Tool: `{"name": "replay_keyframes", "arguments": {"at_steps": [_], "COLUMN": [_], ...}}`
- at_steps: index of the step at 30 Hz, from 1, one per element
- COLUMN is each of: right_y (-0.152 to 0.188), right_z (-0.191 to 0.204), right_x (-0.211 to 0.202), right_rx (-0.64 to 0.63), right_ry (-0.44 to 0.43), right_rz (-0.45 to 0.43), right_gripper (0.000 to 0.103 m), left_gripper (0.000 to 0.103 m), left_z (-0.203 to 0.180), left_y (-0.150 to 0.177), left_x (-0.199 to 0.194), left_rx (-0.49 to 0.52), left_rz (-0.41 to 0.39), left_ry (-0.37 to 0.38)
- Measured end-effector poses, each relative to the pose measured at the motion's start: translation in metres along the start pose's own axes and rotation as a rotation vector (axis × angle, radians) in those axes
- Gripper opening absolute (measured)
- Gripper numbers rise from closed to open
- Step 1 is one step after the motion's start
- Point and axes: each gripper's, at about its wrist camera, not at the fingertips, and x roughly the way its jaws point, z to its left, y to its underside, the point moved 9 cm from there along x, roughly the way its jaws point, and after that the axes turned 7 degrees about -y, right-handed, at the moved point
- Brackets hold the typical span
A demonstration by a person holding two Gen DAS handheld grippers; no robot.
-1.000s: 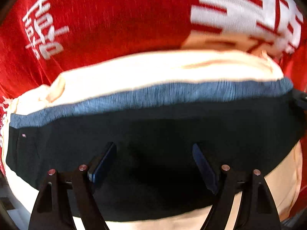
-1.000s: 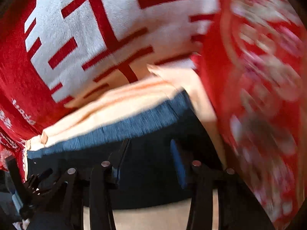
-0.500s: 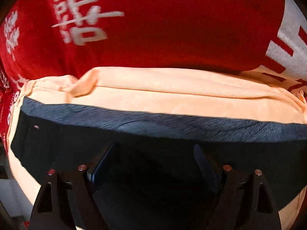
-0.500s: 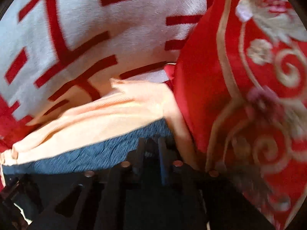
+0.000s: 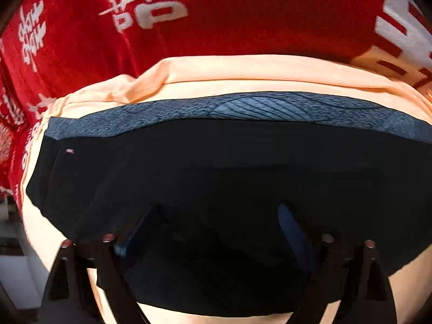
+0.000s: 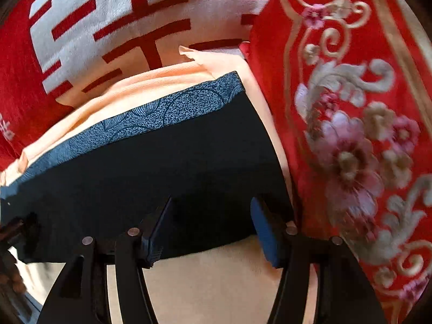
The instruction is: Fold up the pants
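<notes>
Where shut before, right tongs (image 6: 210, 221) agape.

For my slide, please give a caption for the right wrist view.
Open right gripper above the folded dark pants, lying on a peach cloth over a red blanket.

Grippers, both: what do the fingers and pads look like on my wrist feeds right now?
Left gripper and right gripper match: black triangulated finger frames with cut-outs, small round metallic rivets, and blue flat pads. No cables or sleeves visible.
</notes>
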Motion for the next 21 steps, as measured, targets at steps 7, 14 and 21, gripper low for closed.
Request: {"name": "replay_keyframes", "arguments": {"at_steps": [7,14,21], "right_y": [0.008,0.05,0.084], "right_z": [-0.01,0.048,0.128], "right_x": [-0.028,-0.037,-0.037], "right_rx": [0.155,0.181,0.103], "right_ry": [-0.089,-0.243,-0.315], "right_rz": [0.011,0.115,0.141], "right_gripper": [0.063,0.063,0.063], "left_gripper": [0.093,0.093,0.093], "left_z": [0.035,0.082,0.119], "left_y": [0.009,0.031,0.019], "left_x": [-0.017,-0.013,-0.004], "left_rx": [-0.019,-0.039,-0.033], "left_rz": [0.034,0.06,0.015], "left_ry": [0.003,0.005,0.03]}}
